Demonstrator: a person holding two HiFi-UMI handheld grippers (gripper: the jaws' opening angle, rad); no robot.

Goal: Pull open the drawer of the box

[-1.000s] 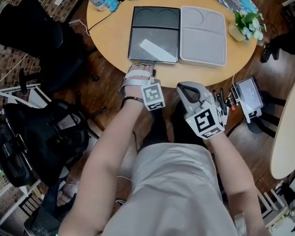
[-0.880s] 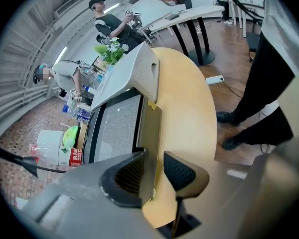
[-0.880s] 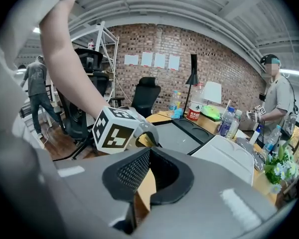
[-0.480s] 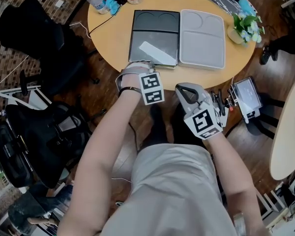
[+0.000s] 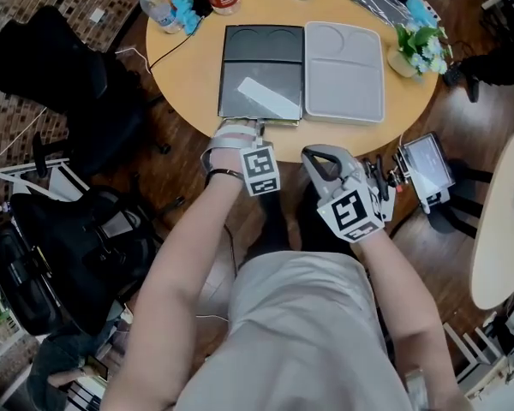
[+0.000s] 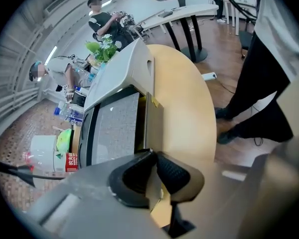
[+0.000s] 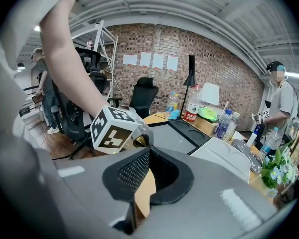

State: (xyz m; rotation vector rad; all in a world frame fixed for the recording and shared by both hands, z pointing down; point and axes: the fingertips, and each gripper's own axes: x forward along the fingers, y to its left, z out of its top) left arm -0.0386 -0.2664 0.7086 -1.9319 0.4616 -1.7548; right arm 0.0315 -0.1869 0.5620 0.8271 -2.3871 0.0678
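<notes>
Black box (image 5: 261, 71) lies on round wood table (image 5: 184, 67) by the near rim, touching a grey box (image 5: 343, 71) at its side. L gripper (image 6: 152, 156) is at the black box's near edge; jaws have just been closing, now narrow & clamped on thin front of drawer (image 6: 153, 123). R gripper (image 7: 147, 151) hangs off the table near person's lap, tips together w/ nothing between, apart from both boxes.
</notes>
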